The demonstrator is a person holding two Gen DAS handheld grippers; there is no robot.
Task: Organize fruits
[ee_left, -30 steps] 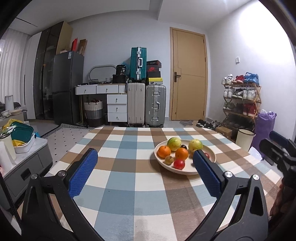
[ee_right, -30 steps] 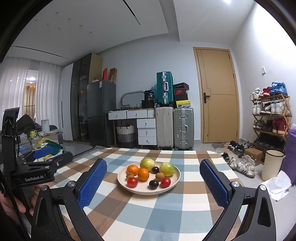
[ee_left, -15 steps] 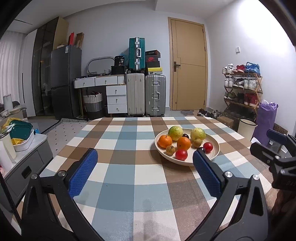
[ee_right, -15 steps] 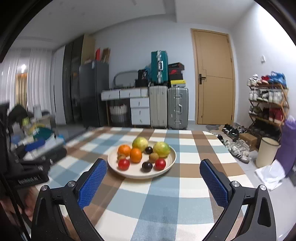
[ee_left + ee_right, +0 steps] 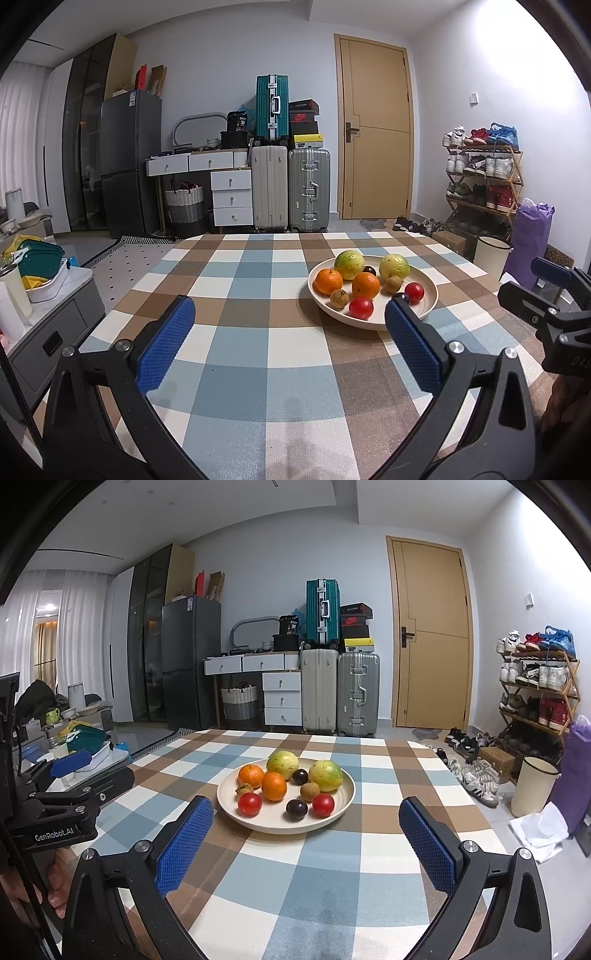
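Hovering open grippers face unobstructed fruit plate.

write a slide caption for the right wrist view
Right gripper open above a checked tablecloth, facing a plate of mixed fruit.

dark plum: mostly behind left tongs' pad | hand: edge-cropped

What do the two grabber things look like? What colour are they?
Both match. The left gripper and the right gripper each have a black plastic frame with silver screws and two long fingers faced with bumpy blue pads. White letters on the left one's side read GenRobot.AI. No sleeves or cables show.
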